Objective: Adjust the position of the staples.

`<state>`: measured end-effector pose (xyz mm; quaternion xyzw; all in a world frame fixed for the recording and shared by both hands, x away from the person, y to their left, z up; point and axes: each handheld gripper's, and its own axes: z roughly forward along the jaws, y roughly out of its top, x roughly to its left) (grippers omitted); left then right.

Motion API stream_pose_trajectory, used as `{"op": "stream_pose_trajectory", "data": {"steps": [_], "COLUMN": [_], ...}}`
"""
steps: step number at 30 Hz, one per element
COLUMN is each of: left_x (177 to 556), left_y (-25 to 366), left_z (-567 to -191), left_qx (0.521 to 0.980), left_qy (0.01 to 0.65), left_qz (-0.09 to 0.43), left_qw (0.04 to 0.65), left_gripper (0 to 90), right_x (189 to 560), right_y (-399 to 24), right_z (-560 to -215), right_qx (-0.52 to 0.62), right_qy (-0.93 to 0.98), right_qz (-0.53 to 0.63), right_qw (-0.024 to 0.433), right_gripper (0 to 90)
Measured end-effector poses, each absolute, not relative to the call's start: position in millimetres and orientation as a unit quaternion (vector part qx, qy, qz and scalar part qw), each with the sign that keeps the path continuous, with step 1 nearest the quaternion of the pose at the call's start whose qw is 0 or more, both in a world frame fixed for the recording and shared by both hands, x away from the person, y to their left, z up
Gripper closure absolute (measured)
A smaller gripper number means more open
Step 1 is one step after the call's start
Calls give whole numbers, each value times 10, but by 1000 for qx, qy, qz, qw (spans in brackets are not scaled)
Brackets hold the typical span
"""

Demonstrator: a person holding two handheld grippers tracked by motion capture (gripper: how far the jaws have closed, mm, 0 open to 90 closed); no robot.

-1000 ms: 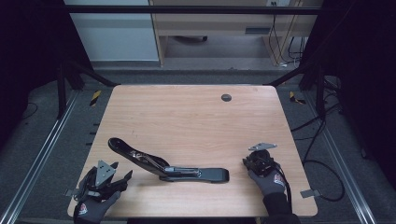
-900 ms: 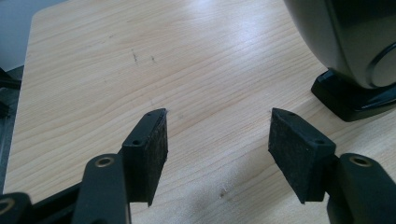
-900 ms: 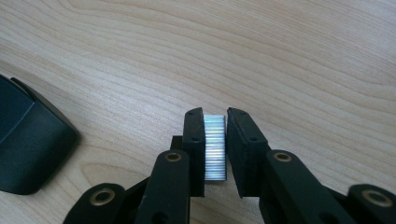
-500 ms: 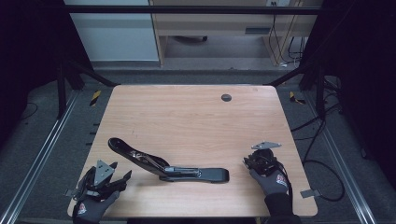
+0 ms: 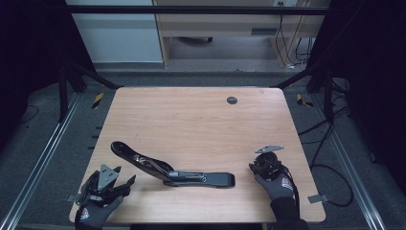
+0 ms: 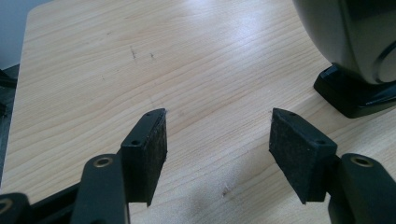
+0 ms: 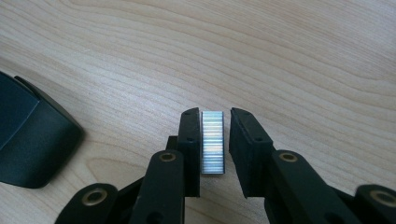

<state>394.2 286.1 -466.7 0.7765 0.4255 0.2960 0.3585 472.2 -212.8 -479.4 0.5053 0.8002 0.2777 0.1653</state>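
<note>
A black stapler (image 5: 191,176) lies swung open near the table's front edge, its top arm (image 5: 136,157) stretched toward the left. My left gripper (image 5: 123,175) rests at the front left, open and empty (image 6: 217,140), with the stapler's end (image 6: 355,46) just ahead to its right. My right gripper (image 5: 256,165) sits to the right of the stapler. Its jaws have just been opening, and a silver strip of staples (image 7: 212,144) lies between them: it touches one pad (image 7: 190,140), while a thin gap separates it from the other pad (image 7: 245,144). The stapler's rounded end (image 7: 32,140) shows at left.
The wooden table (image 5: 191,120) has a small dark round grommet (image 5: 231,100) near its far edge. Metal rails (image 5: 43,158) run along both sides on the floor, with cables (image 5: 330,167) at the right. A cabinet stands beyond the table.
</note>
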Motion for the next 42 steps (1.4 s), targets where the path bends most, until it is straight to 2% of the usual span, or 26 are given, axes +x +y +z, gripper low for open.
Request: {"op": "stream_pose_trajectory", "data": {"steps": [7, 31, 42], "left_x": [3938, 3943, 3950], "left_y": [2857, 2857, 2856], "left_z": [-4664, -4670, -4677], "left_qx": [779, 780, 781], "left_qy": [423, 422, 423], "left_qz": [297, 296, 294], "left_qw": [356, 355, 354], "left_gripper": [368, 368, 368], "right_x": [4739, 4677, 4634], "right_y": [-2127, -2111, -2100], "right_z": [-4812, -4697, -4582], "right_qx": [502, 464, 432], "right_qy": [804, 822, 829], "right_qz": [272, 294, 316], "right_qw": [167, 153, 162], "right_gripper": [779, 785, 784]}}
